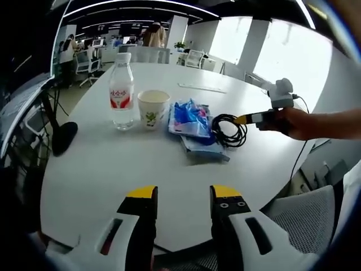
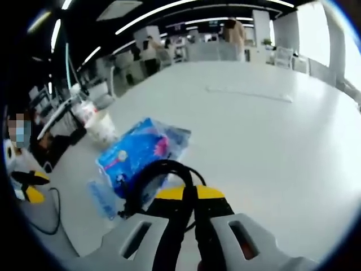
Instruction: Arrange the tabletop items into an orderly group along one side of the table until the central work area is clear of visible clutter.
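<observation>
Gripping the black cable coil with jaws pinched shut, the right gripper must drag it left against the blue packets, cup and bottle, while the left gripper waits spread near the table edge.

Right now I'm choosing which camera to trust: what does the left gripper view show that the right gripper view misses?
Left gripper view: the left gripper open over bare white table, and a hand holding the right gripper.
Right gripper view: the right gripper shut on the coiled black cable.
Both: clear water bottle, white paper cup, blue plastic packets.
</observation>
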The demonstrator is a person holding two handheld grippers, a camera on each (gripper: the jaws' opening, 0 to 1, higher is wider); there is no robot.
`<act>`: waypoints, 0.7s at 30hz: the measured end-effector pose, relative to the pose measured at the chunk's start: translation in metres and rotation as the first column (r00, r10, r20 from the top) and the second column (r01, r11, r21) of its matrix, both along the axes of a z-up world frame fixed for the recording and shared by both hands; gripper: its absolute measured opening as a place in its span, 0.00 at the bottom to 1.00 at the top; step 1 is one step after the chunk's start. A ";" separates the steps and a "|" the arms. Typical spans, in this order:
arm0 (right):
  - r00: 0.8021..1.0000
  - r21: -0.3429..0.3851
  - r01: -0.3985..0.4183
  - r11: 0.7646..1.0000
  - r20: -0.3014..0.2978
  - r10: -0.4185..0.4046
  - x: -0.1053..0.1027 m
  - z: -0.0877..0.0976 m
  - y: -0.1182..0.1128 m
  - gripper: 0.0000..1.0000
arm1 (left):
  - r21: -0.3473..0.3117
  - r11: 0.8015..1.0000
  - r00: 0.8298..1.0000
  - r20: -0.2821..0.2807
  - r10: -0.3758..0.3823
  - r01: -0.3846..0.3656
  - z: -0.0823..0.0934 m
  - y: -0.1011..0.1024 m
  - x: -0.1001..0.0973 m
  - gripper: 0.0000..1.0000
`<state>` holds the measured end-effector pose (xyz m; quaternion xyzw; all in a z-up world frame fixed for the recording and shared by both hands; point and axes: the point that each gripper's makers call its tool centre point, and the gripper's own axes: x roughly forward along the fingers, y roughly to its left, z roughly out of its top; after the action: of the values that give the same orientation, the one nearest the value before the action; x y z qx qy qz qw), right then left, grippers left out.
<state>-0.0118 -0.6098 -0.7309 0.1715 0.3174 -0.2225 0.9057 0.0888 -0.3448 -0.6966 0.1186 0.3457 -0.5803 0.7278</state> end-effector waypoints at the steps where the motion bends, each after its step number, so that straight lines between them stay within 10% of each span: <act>1: 1.000 -0.003 -0.001 1.000 0.003 0.001 -0.001 0.001 0.001 0.02 | 0.000 1.000 1.000 0.000 -0.003 0.003 0.000 -0.001 0.000 0.36; 21: 0.998 -0.022 0.054 0.998 0.007 -0.054 -0.041 0.012 -0.001 0.02 | -0.011 0.998 0.998 -0.006 -0.058 0.058 0.003 -0.017 -0.007 0.36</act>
<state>-0.0531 -0.6106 -0.7188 0.1707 0.3070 -0.2500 0.9023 0.0820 -0.3616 -0.6938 0.1226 0.3414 -0.6035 0.7101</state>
